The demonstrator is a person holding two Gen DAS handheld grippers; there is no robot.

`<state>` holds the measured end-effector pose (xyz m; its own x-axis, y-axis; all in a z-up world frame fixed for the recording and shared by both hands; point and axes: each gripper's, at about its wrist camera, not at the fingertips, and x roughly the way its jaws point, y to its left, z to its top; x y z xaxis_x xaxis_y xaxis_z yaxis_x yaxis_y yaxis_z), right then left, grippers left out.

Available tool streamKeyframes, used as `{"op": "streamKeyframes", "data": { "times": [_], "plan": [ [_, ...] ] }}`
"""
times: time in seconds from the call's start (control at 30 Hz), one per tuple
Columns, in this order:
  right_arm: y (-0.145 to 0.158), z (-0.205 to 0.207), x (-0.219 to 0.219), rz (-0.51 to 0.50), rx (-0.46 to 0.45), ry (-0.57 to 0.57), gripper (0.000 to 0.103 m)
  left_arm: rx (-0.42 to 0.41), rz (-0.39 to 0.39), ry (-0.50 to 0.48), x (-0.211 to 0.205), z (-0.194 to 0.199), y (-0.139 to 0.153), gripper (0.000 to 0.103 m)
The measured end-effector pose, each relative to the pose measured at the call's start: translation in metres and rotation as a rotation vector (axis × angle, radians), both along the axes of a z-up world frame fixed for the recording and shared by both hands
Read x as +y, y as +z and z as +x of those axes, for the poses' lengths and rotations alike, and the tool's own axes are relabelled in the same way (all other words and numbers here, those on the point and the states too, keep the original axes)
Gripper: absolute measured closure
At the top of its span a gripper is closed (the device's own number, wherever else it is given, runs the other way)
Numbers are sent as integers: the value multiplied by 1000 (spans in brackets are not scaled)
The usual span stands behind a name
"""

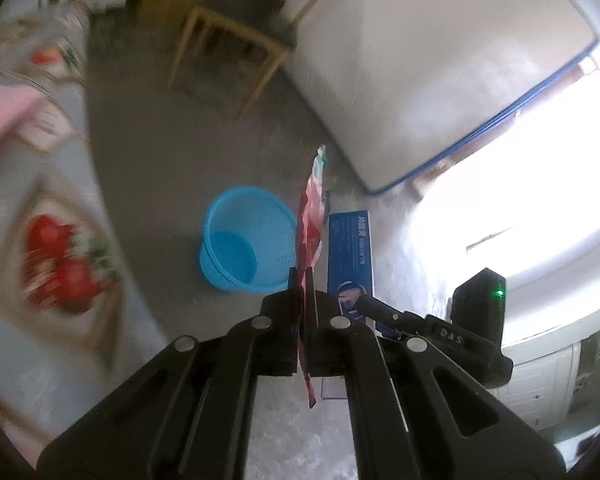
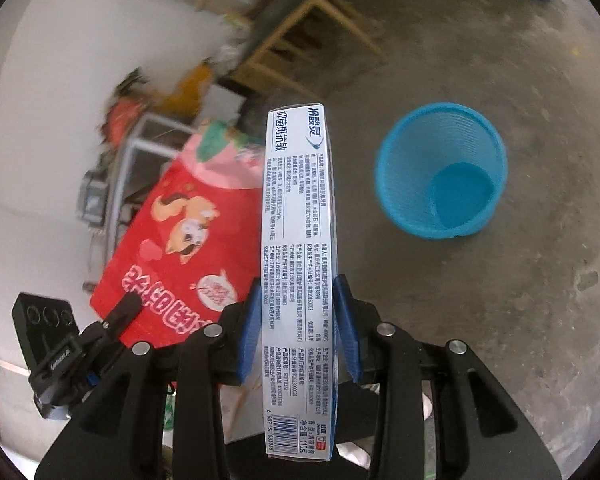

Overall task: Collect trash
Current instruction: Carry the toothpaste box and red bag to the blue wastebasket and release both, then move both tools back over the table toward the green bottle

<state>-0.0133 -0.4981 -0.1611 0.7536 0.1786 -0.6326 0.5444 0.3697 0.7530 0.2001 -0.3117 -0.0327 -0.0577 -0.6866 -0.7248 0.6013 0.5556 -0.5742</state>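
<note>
While both tools hung over the concrete floor (image 2: 500, 300), the blue mesh waste basket (image 2: 440, 172) stood upright ahead of the right hand-held gripper (image 2: 298, 316) and to its right, apart from both. Its blue pads were clamped partway open on a long toothpaste box (image 2: 296, 240) (barcode end nearest the camera). Just left of it, the left hand-held gripper (image 1: 305, 280) was closed tight on a red snack wrapper (image 1: 312, 216), held edge-on.

Room clutter I see
A wooden chair (image 1: 236, 40) stands by a mattress (image 1: 420, 52); strawberry-print cloth (image 1: 52, 248) lies left.
</note>
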Motion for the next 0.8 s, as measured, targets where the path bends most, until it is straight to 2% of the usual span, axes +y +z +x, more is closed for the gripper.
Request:
{"op": "streamKeyframes", "data": {
  "times": [0.13, 0.23, 0.27, 0.3, 0.33, 0.37, 0.43, 0.53, 0.6, 0.7, 0.8],
  "plan": [
    [-32, 16, -34, 54, 69, -26, 68, 64, 101, -30, -69, 28, -47, 103],
    [-56, 36, -65, 80, 111, -50, 68, 99, 144, -37, -104, 41, -68, 102],
    [-64, 44, -75, 85, 126, -60, 68, 119, 156, -27, -118, 50, -77, 96],
    [-77, 56, -88, 84, 144, -55, 66, 133, 162, -16, -123, 55, -80, 75],
    [-86, 67, -97, 78, 164, -48, 65, 141, 177, 8, -128, 59, -83, 60],
    [-100, 81, -107, 71, 193, -43, 62, 127, 190, 61, -124, 65, -83, 44],
    [-122, 99, -123, 54, 249, -42, 55, 91, 179, 117, -114, 74, -76, 43],
    [-153, 111, -129, 39, 335, -46, 55, 55, 152, 129, -90, 80, -57, 40],
    [-170, 112, -130, 39, 373, -54, 55, -9, 145, 148, -66, 79, -39, 37],
    [-184, 107, -128, 45, 375, -52, 55, -89, 105, 156, -26, 72, -10, 33],
    [-182, 99, -120, 19, 379, -32, 55, -156, 85, 159, 5, 64, 13, 30]
  ]
}}
